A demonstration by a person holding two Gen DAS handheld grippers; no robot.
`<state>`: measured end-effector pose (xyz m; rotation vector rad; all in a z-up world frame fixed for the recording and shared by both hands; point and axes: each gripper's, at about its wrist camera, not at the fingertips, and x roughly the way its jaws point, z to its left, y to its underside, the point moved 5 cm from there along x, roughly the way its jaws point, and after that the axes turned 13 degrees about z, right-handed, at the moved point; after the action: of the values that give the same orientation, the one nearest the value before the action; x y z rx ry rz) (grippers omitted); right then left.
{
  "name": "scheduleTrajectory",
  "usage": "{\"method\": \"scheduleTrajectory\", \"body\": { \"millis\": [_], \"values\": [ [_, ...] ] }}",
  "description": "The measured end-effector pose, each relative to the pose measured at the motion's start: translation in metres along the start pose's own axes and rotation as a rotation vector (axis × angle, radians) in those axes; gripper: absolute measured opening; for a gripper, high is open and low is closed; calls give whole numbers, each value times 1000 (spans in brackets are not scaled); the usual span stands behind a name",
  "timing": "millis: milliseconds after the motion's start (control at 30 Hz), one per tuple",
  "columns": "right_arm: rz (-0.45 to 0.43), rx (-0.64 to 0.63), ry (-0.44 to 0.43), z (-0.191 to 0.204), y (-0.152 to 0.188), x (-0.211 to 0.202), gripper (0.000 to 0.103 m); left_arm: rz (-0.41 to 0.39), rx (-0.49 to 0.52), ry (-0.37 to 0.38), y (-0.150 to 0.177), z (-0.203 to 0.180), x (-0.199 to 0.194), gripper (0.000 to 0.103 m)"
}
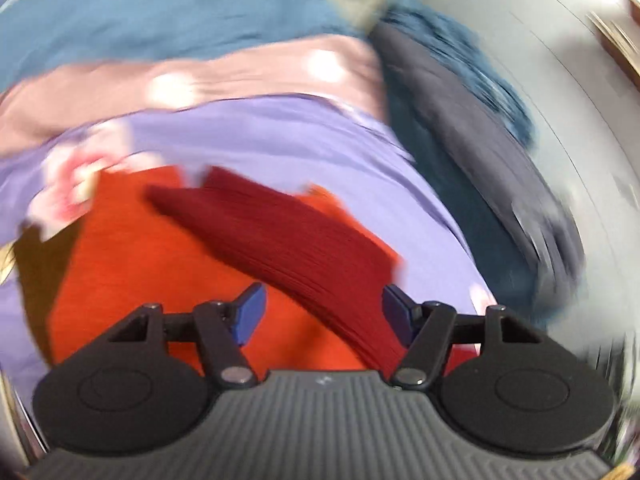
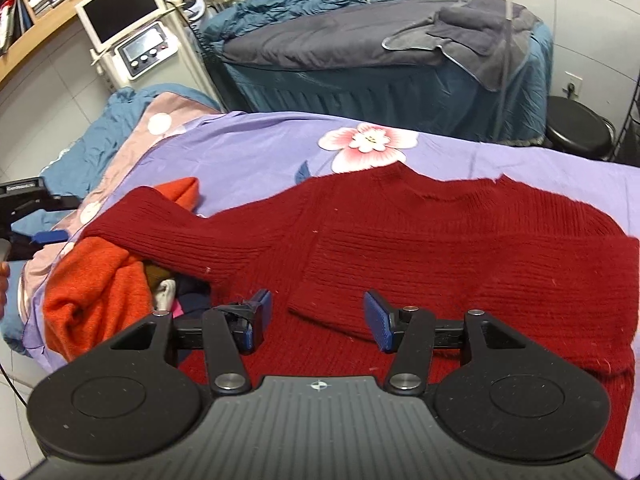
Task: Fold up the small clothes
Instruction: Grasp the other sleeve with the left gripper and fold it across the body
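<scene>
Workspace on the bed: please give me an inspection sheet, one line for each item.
Surface: purple floral bedsheet, wrinkled.
Job's things: dark red sweater spread flat, one sleeve lying over the orange garment.
Clutter: small dark and white clothes beside the orange garment.
Grippers: right gripper open above the sweater hem; left gripper open, nothing between its fingers, view blurred.
Cables: thin dark cable at the left edge.
Surroundings: second bed with grey cover, machine with screen, black stool.

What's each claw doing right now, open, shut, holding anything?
Left claw: open, nothing gripped, over the dark red sweater.
Right claw: open, holding nothing, above the same sweater.
</scene>
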<state>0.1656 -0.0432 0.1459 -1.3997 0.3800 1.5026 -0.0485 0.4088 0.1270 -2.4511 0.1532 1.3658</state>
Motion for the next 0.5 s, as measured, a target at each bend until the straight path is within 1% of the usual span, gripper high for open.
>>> {"method": "scheduleTrajectory", "body": {
  "millis": [33, 67, 100, 167, 200, 233, 267, 333, 367, 467, 500],
  "values": [
    [3, 2, 5, -1, 1, 0, 87, 0, -68, 6, -9, 18, 3, 59],
    [8, 4, 10, -2, 2, 1, 87, 6, -139, 25, -18, 36, 7, 58],
    [15, 4, 17, -3, 2, 2, 87, 17, -188, 43, -25, 49, 13, 58],
    [28, 6, 29, -3, 4, 5, 87, 68, -277, 122, -35, 70, 29, 56],
    [32, 9, 32, -3, 4, 6, 87, 90, -323, 155, -38, 76, 38, 51],
    [35, 11, 33, -3, 4, 7, 87, 104, -369, 179, -38, 82, 46, 48],
    [39, 12, 34, -3, 5, 9, 87, 102, -397, 201, -40, 85, 51, 47],
    [49, 9, 40, -1, 5, 11, 87, 81, -415, 237, -44, 85, 59, 44],
    [54, 4, 43, 0, 5, 12, 87, 79, -417, 241, -47, 85, 61, 43],
    [59, -14, 51, 3, 6, 12, 87, 91, -415, 222, -54, 82, 73, 43],
    [57, -16, 52, 3, 6, 12, 87, 95, -426, 215, -52, 82, 73, 41]
  ]
}}
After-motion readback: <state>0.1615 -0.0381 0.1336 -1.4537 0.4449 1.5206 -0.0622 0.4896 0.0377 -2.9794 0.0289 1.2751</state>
